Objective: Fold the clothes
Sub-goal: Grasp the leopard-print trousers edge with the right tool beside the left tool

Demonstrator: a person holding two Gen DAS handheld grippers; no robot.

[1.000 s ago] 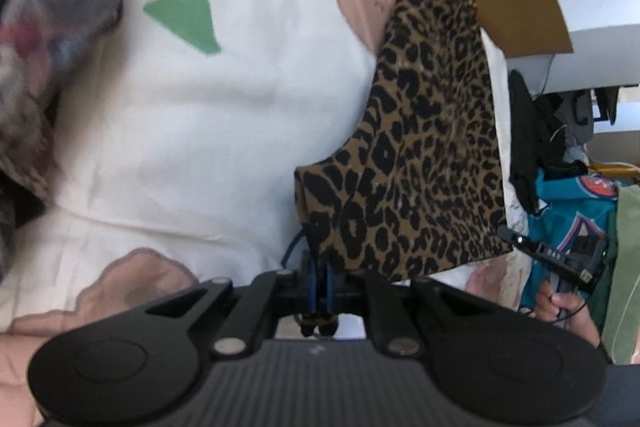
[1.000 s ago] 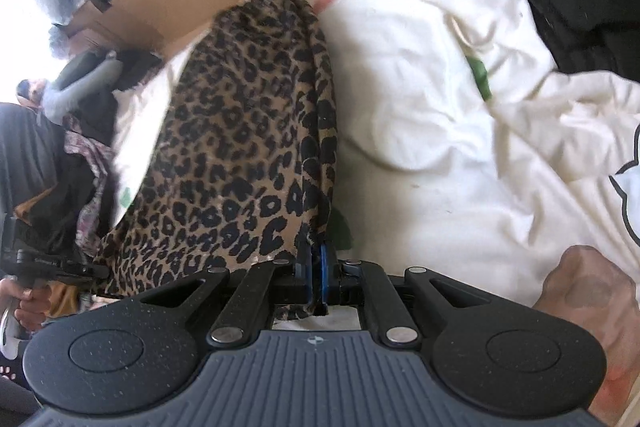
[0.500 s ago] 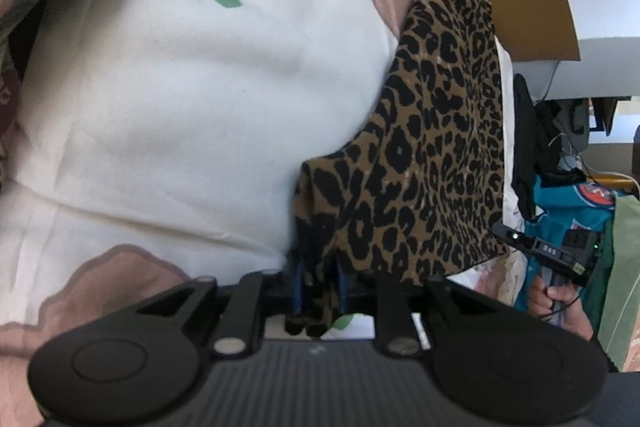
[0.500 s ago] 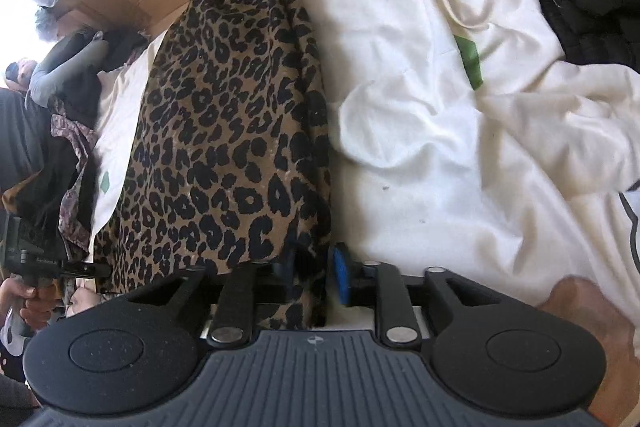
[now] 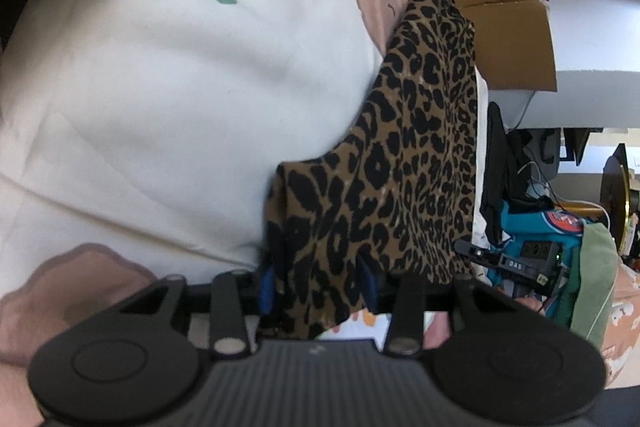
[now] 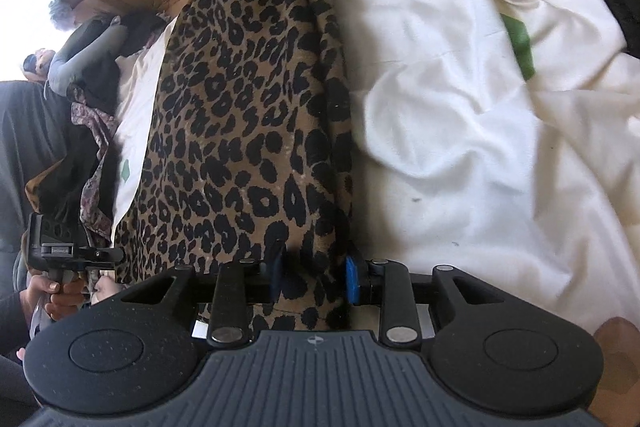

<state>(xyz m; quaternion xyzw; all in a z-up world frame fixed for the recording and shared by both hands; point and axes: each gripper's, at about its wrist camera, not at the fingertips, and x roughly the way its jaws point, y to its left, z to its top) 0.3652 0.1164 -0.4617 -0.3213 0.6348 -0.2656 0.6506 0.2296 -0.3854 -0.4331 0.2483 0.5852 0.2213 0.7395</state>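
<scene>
Both claws went from pinched shut on the leopard cloth a second ago to spread apart now. Left claw: blue pads were together, half a second ago slightly parted, now wide, cloth corner loose between them. Right claw: same, pads now wide with the cloth edge hanging between. Cloth fills more of both views, lying on the bed sheet.

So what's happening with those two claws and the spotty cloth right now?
Left gripper open, right gripper open. Leopard-print garment lying between both, on bedspread. Nothing blocking.
</scene>
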